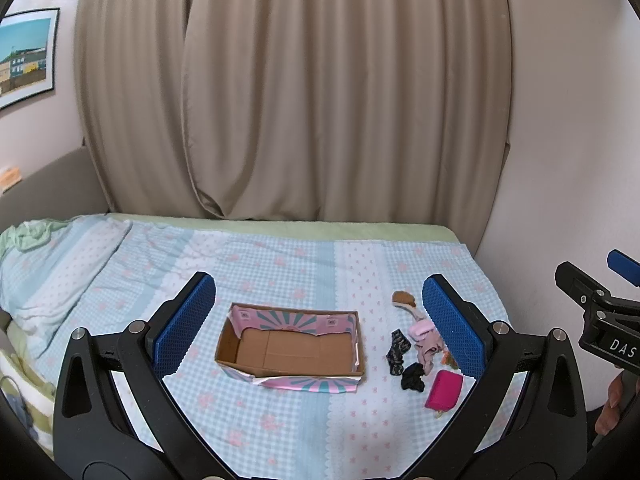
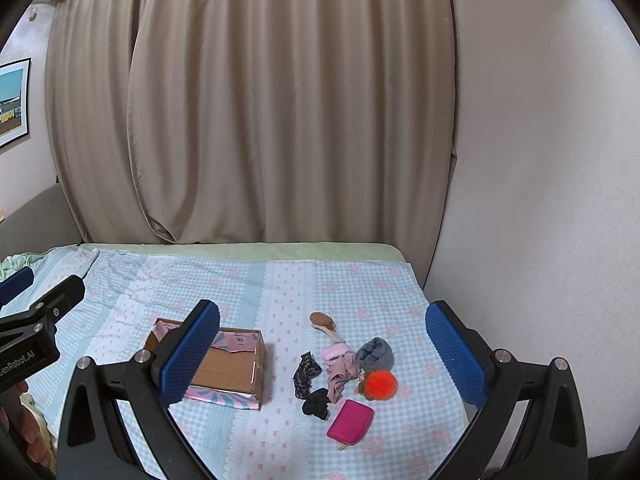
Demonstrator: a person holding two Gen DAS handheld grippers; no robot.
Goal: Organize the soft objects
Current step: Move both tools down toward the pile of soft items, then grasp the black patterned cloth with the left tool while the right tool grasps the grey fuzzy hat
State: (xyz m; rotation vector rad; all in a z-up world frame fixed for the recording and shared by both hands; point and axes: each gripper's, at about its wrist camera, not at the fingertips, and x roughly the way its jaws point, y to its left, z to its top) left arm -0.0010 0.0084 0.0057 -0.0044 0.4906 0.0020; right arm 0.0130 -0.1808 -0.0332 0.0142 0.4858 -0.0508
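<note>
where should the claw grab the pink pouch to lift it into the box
Take the pink pouch across its narrow width, near the middle, coming straight down from above. It lies flat on the bedspread, slightly apart from the black scrunchie, so both long edges look free. The right claw, open, hangs nearest; the cardboard box sits to its left.

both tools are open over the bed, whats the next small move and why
Probably lower the right tool toward the pile and close on one item, such as the pink pouch at its near edge. The cardboard box sits empty on the bed, all the soft items lie loose to its right, and both tools are open and holding nothing. The left tool is centred over the box.
</note>
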